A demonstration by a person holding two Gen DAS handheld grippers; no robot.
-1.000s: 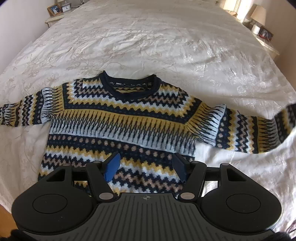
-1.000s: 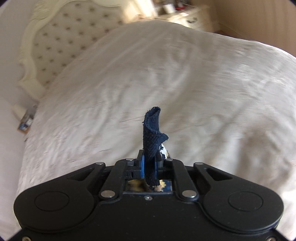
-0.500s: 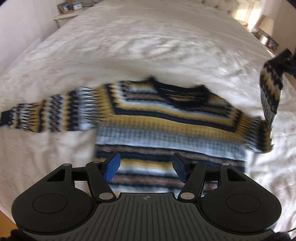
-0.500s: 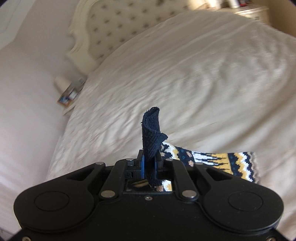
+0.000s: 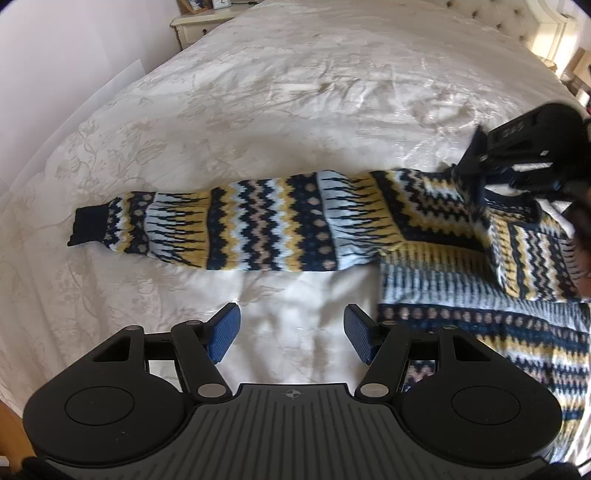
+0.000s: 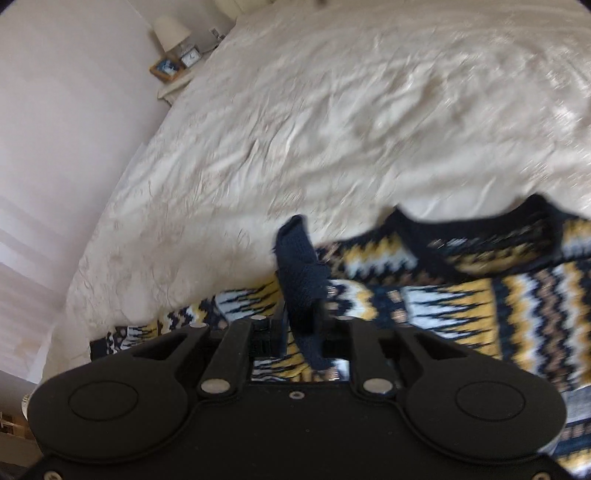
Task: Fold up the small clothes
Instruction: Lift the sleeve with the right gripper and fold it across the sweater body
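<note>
A patterned navy, yellow and white sweater point(image 5: 461, 295) lies flat on the white bedspread point(image 5: 295, 92). Its left sleeve point(image 5: 240, 229) stretches straight out, ending in a navy cuff point(image 5: 88, 225). My left gripper point(image 5: 291, 332) hovers open over bare bedspread just below that sleeve, with nothing between its blue pads. The right sleeve point(image 5: 528, 254) is folded across the sweater's chest. My right gripper point(image 5: 471, 173) is above the neckline point(image 6: 480, 236). In the right wrist view its jaws point(image 6: 301, 325) are opening, and the right sleeve's navy cuff point(image 6: 299, 266) still stands loosely between them.
A bedside table point(image 5: 199, 22) with picture frames stands at the far left, and a lamp point(image 6: 170, 29) and a clock sit on it. The tufted headboard point(image 5: 517, 22) is at the far right. A white wall runs along the bed's left side.
My left gripper has slid left from the sweater's body to below the left sleeve. My right gripper has carried the right cuff over the chest, and its jaws have parted.
</note>
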